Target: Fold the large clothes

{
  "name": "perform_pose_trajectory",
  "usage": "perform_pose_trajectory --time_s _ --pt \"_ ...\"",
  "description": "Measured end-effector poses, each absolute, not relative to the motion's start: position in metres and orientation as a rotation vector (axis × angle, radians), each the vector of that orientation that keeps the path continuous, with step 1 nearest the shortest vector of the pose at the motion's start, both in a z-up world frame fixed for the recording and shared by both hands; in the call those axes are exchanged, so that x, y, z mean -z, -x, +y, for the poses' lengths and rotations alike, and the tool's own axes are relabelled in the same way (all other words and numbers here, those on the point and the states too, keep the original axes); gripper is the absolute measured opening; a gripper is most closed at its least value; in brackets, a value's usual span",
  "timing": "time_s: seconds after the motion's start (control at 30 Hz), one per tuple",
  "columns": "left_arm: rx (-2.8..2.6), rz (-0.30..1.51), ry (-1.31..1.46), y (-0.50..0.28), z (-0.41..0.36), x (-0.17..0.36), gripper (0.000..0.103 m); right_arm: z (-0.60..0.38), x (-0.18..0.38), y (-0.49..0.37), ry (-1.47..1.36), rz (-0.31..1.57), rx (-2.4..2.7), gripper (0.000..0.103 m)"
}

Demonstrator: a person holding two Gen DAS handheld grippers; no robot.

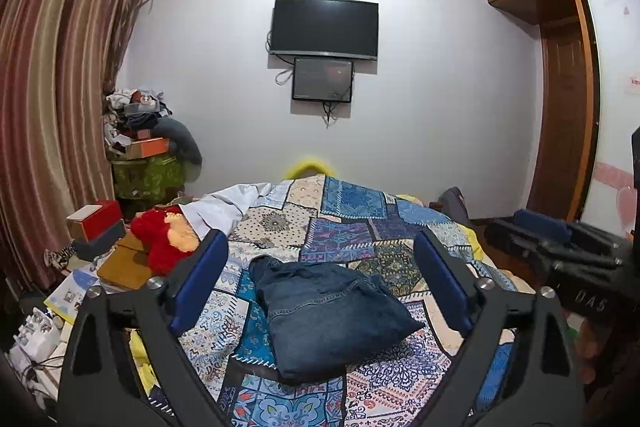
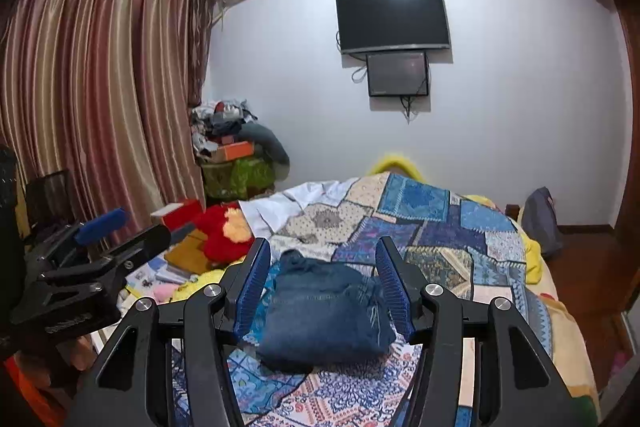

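Note:
A pair of dark blue jeans (image 1: 328,315) lies folded into a compact bundle on the patchwork bedspread (image 1: 352,223); it also shows in the right wrist view (image 2: 324,315). My left gripper (image 1: 320,251) is open and empty, held above and short of the bundle. My right gripper (image 2: 322,259) is open and empty, its blue pads either side of the bundle in the picture, not touching it. The right gripper shows at the right edge of the left wrist view (image 1: 560,239); the left gripper shows at the left of the right wrist view (image 2: 92,247).
A red and yellow plush toy (image 1: 164,239) and boxes (image 1: 96,223) lie at the bed's left side. A white cloth (image 1: 228,205) lies on the far left of the bed. A cluttered pile (image 1: 144,147) stands in the corner by the curtain (image 1: 52,107). A wardrobe (image 1: 560,67) is on the right.

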State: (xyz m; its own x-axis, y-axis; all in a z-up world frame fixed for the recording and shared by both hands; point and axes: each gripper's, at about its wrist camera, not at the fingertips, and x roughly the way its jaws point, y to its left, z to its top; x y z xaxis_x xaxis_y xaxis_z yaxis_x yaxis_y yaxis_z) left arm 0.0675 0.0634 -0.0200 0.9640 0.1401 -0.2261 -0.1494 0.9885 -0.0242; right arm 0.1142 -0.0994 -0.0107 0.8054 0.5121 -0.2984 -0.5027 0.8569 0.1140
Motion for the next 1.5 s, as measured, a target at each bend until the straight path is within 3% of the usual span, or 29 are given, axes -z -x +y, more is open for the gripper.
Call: perform_pose_trajectory --time_s 0.07,0.1,0.13,0.17,0.4,1.5 --pt "-0.152 0.227 0.038 -0.069 0.064 0.021 0.099 -0.098 0.013 -0.113 -0.022 0.339 -0.536 0.063" --pt "-0.152 0.227 0.036 -0.07 0.065 0.021 0.099 -0.098 0.014 -0.113 -0.026 0.338 -0.53 0.086" --pt "-0.154 0.225 0.035 -0.069 0.065 0.022 0.099 -0.1 0.015 -0.112 -0.038 0.318 -0.523 0.1" --pt "-0.155 0.223 0.032 -0.068 0.064 0.023 0.1 -0.103 0.015 -0.107 -0.051 0.284 -0.518 0.101" --pt "-0.152 0.222 0.022 -0.067 0.063 0.026 0.101 -0.098 0.007 -0.093 -0.011 0.221 -0.514 0.103" --pt "-0.161 0.221 0.052 -0.066 0.062 0.031 0.103 -0.108 0.014 -0.106 -0.062 0.294 -0.511 0.103"
